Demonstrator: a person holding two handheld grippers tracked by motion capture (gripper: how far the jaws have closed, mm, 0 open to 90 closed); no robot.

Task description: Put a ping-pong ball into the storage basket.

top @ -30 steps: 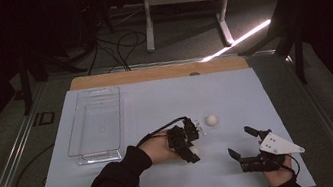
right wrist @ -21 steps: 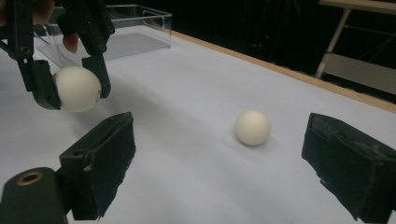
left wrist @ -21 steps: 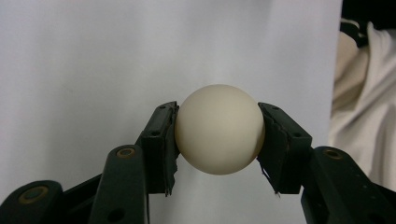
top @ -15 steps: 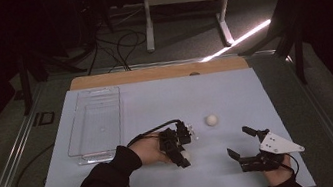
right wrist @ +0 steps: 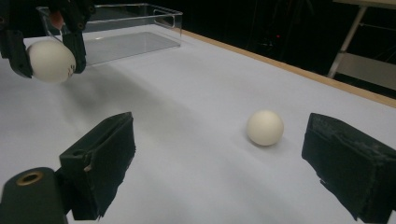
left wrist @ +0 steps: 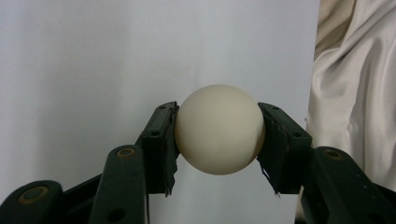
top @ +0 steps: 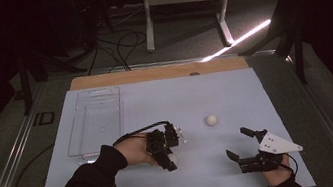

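Note:
My left gripper (top: 171,161) is shut on a cream-white ball (left wrist: 219,129); both black pads press on its sides, and it hangs just above the white table sheet (top: 180,96). From the right gripper view the same held ball (right wrist: 50,60) shows at upper left. A second white ball (top: 211,119) lies loose on the sheet right of the middle, also seen as a ball (right wrist: 265,127) ahead of my right gripper (right wrist: 219,161). My right gripper (top: 242,143) rests near the front right edge, jaws wide open with nothing between them.
A clear plastic tray (top: 95,122) stands on the left half of the sheet, its near wall (right wrist: 116,28) behind the left gripper. A wooden strip (top: 161,72) borders the far table edge. Stand legs and cables sit on the floor beyond.
My left hand has drawn the held ball toward the left and slightly nearer, away from the loose ball. The right gripper has kept still.

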